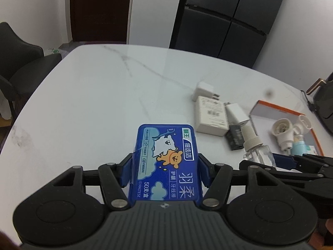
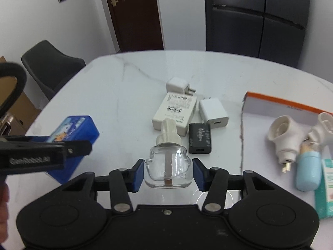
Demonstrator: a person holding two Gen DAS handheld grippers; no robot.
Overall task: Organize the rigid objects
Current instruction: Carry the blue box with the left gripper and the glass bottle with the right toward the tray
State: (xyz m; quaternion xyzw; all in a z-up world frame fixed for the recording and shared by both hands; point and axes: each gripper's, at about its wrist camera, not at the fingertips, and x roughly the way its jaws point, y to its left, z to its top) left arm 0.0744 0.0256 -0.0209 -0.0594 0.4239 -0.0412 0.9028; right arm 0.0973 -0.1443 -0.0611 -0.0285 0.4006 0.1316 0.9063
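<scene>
Both my grippers hold items above the white table.

My left gripper clamps the blue floss box; my right gripper pinches the glass bottle. Farther off, the orange-rimmed tray seems the next destination, needing gentle placement.

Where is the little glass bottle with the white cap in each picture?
Left wrist view: the glass bottle sits at the right, in the right claw.
Right wrist view: the glass bottle is in the middle, between that claw's blue pads.
Shared landmark: the black adapter just behind it.
</scene>
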